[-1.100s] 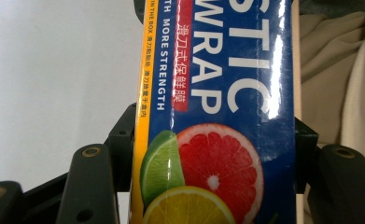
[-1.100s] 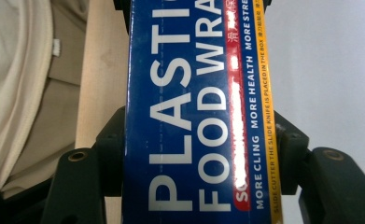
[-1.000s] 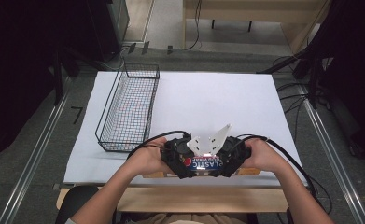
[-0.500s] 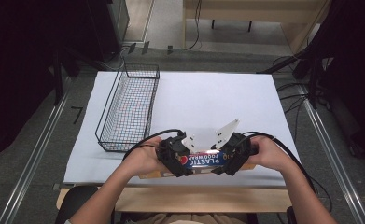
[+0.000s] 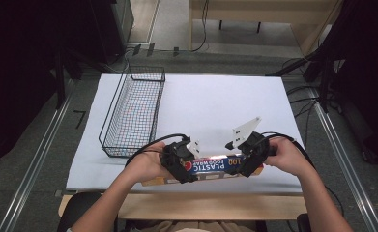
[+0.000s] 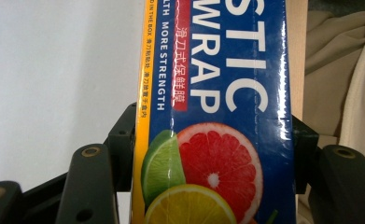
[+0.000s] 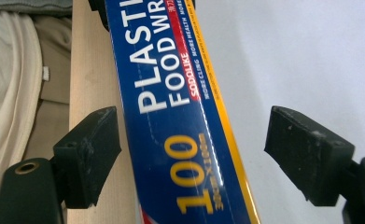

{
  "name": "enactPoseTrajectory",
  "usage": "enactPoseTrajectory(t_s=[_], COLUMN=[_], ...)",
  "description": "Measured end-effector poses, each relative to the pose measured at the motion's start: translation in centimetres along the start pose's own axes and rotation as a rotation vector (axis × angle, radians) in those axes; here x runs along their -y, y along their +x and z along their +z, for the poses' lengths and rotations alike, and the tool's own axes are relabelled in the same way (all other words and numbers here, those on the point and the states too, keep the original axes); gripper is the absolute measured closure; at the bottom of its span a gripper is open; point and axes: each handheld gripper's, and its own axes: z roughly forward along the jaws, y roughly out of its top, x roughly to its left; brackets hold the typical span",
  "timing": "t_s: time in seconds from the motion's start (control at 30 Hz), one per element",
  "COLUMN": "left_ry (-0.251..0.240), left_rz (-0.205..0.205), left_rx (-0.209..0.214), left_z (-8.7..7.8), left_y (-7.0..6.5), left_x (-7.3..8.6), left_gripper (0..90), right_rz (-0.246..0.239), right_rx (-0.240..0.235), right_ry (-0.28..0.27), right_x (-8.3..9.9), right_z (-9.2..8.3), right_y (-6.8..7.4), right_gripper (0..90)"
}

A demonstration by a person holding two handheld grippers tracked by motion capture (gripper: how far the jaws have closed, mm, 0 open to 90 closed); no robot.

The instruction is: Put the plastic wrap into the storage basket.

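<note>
High view: long blue cardboard plastic-wrap box [image 5: 210,166] lies crosswise along the white table's [image 5: 215,106] near edge. Left hand-held gripper [image 5: 181,164] clamps one end. Right hand-held gripper [image 5: 248,162] has just been opening, jaws wide astride the other end, touching nothing.

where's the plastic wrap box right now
In the high view the box lies along the table's near edge, between the two hands and right of the wire basket; the left tongs clamp its left end.

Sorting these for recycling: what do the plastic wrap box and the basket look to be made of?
Plastic wrap box: probably glossy printed cardboard; sharp folded edges, light streaks on the blue face. Basket: thin dark metal wire, likely coated; open mesh you can see through.
</note>
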Motion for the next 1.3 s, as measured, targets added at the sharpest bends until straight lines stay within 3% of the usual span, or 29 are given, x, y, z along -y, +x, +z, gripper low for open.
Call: enactPoseTrajectory(t_s=[0.13, 0.43, 0.67, 1.3], left_ry=[0.004, 0.001, -0.005, -0.060], left_rz=[-0.028, -0.032, -0.065, -0.161], left_rx=[-0.005, -0.032, -0.029, -0.069], left_z=[-0.1, -0.7, -1.0, -3.7], left_y=[0.2, 0.4, 0.9, 1.7], left_x=[0.1, 0.6, 0.9, 1.9], left_gripper=[40.1, 40.1, 40.1, 40.1], right_rz=[0.015, 0.036, 0.065, 0.160], right_rx=[0.024, 0.072, 0.127, 0.196], right_ry=[-0.020, -0.059, -0.069, -0.070], right_x=[0.5, 2.0, 3.4, 6.6], right_z=[-0.7, -2.5, -3.2, -3.0], right_y=[-0.4, -0.9, -1.7, -3.2], right_gripper=[19.0, 19.2, 19.2, 19.5])
